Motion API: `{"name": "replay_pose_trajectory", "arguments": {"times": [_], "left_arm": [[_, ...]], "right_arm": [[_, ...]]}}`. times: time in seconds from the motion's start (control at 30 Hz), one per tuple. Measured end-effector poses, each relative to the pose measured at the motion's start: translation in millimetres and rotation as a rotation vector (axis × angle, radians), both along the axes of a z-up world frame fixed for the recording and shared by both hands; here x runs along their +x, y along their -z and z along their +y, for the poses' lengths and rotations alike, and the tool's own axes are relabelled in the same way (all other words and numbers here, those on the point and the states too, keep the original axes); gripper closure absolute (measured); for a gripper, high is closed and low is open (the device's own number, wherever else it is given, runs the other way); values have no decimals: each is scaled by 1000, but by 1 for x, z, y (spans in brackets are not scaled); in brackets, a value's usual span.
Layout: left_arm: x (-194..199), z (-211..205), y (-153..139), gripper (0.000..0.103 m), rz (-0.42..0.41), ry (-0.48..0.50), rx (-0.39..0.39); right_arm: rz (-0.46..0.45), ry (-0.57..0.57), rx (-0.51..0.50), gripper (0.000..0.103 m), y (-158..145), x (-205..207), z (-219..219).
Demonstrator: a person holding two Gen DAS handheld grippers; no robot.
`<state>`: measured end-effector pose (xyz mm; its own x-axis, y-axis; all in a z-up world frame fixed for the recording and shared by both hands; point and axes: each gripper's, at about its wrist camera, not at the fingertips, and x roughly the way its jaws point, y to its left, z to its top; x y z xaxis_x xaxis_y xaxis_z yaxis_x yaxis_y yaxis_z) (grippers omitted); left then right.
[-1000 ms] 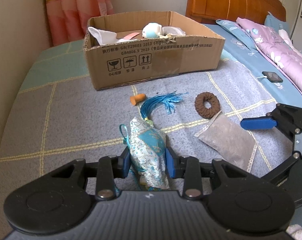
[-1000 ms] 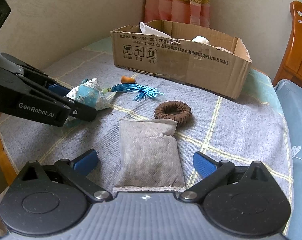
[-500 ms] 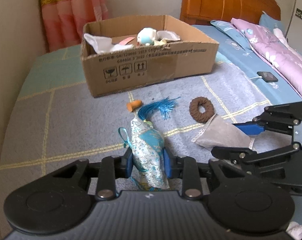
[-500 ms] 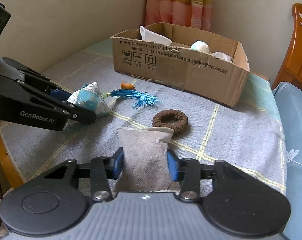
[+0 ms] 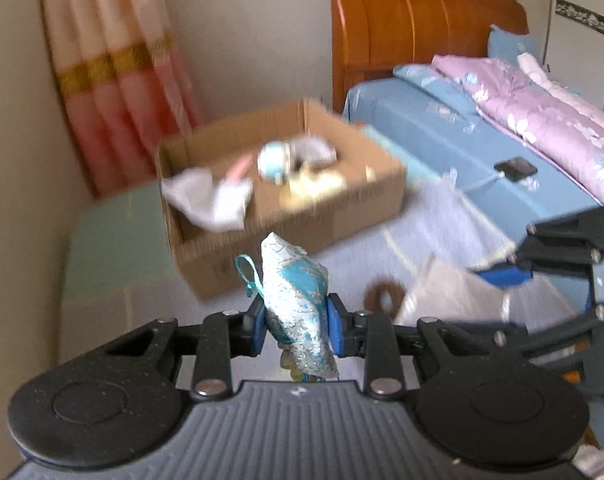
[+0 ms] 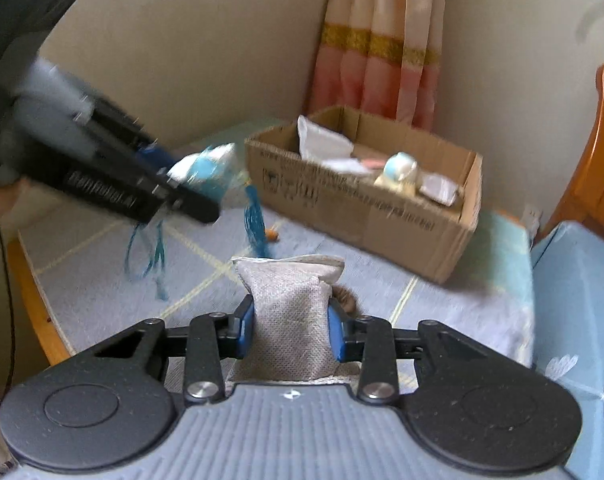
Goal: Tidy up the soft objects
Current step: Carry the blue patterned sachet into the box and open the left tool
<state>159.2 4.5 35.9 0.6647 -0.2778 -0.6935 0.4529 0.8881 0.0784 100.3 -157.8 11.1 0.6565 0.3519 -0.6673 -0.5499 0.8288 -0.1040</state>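
My left gripper (image 5: pixel 296 330) is shut on a blue and silver brocade sachet (image 5: pixel 296 304) and holds it in the air above the table; its blue tassel (image 6: pixel 256 220) hangs down in the right wrist view. My right gripper (image 6: pixel 290 330) is shut on a grey fabric pouch (image 6: pixel 292 312), lifted off the table; it also shows in the left wrist view (image 5: pixel 453 298). The open cardboard box (image 5: pixel 286 220) stands ahead and holds a white cloth (image 5: pixel 210 200), a small blue-and-white plush (image 5: pixel 274 160) and other soft items.
A brown hair scrunchie (image 5: pixel 383 296) lies on the grey checked tablecloth (image 6: pixel 461 312), and a small orange object (image 6: pixel 272 234) lies near the box. A bed with blue sheet (image 5: pixel 461 140) and wooden headboard stands to the right. A pink curtain (image 6: pixel 377 60) hangs behind the box.
Both grippers have lifted their loads off the table and moved towards the box. The sachet's tassel now hangs free in the air. The views are motion-blurred.
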Motion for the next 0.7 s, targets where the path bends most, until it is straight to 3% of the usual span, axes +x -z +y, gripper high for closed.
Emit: {"name": "replay_pose_trajectory", "arguments": {"times": [0.2,0.37,0.43,0.5,0.6,0.7], "left_arm": [[60,-12,-38,74,-102,2,21],[107,-16,-38,71,-110,-37,27],[117,-14,-27,59,-83,-59,9],[118,-9,-17,17,-55,-79,-4],[100,3,-12,10,-107,-131,-13],[72,15,-12,4,-108,-183,-6]], "right_arm": [[-43,23,13,62,-20,12,-13],[-76,53,17,62,-31,20,-23],[-85,61,15,62,-33,26,-25],[-88,65,16,62,-36,31,-27],[-97,72,10,62,-39,37,-29],[-101,72,18,62,-44,48,-30]]}}
